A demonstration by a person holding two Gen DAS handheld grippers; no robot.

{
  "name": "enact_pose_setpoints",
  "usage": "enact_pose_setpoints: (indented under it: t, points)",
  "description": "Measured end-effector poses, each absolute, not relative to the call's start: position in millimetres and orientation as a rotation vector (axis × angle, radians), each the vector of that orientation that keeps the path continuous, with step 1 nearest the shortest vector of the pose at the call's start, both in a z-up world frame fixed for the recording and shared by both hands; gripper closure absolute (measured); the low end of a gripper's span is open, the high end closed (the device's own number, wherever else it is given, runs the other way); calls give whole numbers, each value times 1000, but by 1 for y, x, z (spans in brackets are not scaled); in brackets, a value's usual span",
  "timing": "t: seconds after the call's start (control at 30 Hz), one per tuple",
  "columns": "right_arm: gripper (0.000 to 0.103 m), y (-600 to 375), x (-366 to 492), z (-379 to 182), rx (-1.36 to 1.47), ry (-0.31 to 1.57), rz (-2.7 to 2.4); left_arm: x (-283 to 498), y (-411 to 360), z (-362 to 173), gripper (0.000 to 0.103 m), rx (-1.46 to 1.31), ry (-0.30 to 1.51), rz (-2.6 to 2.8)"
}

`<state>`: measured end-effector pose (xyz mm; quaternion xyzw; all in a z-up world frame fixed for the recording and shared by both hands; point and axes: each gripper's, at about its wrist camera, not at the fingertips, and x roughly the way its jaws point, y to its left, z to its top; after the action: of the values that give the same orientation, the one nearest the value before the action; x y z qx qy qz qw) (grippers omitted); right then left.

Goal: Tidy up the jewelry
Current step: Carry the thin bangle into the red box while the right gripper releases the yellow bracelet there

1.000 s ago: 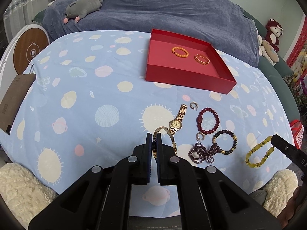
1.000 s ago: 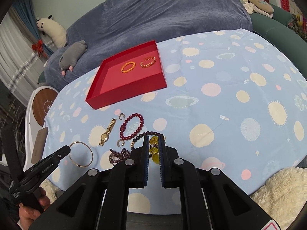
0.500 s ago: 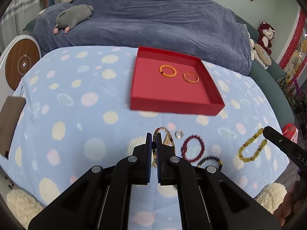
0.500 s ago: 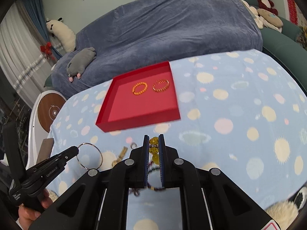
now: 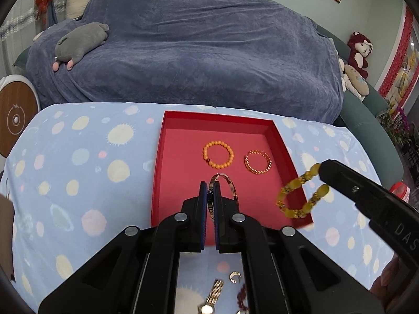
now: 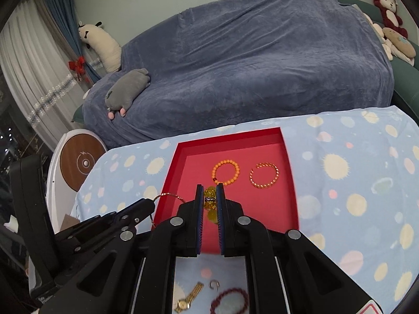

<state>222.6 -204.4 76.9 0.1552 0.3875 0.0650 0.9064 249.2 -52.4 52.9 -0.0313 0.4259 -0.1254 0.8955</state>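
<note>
Left gripper (image 5: 210, 191): blue ribbed pads are clamped nearly together on the bangle (image 5: 230, 187), a thin, smooth gold-metal hoop. The hoop is held on edge, its plane running along the fingers, over the near-left part of the tray (image 5: 157, 162). In the right wrist view the same bangle (image 6: 167, 195) is seen at the left gripper's tip (image 6: 148, 204), hanging at the tray's left wall.

Tray: shallow rectangular red card box with a matte floor and low walls, set on a light blue cloth (image 5: 78, 162) printed with planets and suns. Two bracelets lie flat inside it, side by side and apart: an orange loop (image 5: 218, 155) of round, smooth beads on the left, a twisted copper-gold ring (image 5: 258, 161) on the right.

Right gripper (image 6: 210, 198): pads are pinched on the yellow bracelet (image 6: 210, 200), made of glossy, translucent chunky beads. It is seen hanging as an oval loop (image 5: 301, 196) over the tray's near-right corner, long axis slanting up toward the gripper tip.

Near edge: a gold link watch (image 6: 188, 299), a small open metal ring (image 6: 214, 285) and a dark red bead bracelet (image 6: 230, 301) are left on the cloth.
</note>
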Motion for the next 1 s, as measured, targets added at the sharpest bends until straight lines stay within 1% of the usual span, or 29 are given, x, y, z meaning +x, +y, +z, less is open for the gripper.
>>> enact_pose_setpoints:
  t: [0.23, 0.53, 0.6, 0.63, 0.7, 0.77, 0.83, 0.87, 0.93, 1.0]
  points:
    - [94, -203, 268, 36, 311, 883, 106, 286, -62, 23, 99, -50, 935, -249]
    - [94, -219, 287, 3, 300, 939, 42, 309, -65, -4, 99, -38, 981, -217]
    - [89, -222, 286, 2, 297, 931, 32, 310, -61, -7, 99, -48, 983, -204]
    - [89, -223, 285, 2, 287, 929, 25, 310, -59, -7, 98, -51, 984, -196]
    - [88, -225, 283, 2, 280, 928, 21, 309, -55, -9, 92, -53, 984, -179]
    - [88, -227, 282, 2, 281, 928, 19, 307, -49, -8, 74, -72, 978, -163]
    - [86, -227, 278, 4, 283, 922, 19, 303, -43, -5, 64, -89, 969, -148]
    - [82, -228, 275, 6, 282, 917, 16, 300, -40, -4, 63, -95, 963, -144]
    - [77, -228, 269, 11, 279, 902, 14, 296, -35, 0, 63, -100, 958, -143]
    - [76, -227, 261, 16, 270, 889, 17, 290, -31, 3, 62, -104, 951, -144]
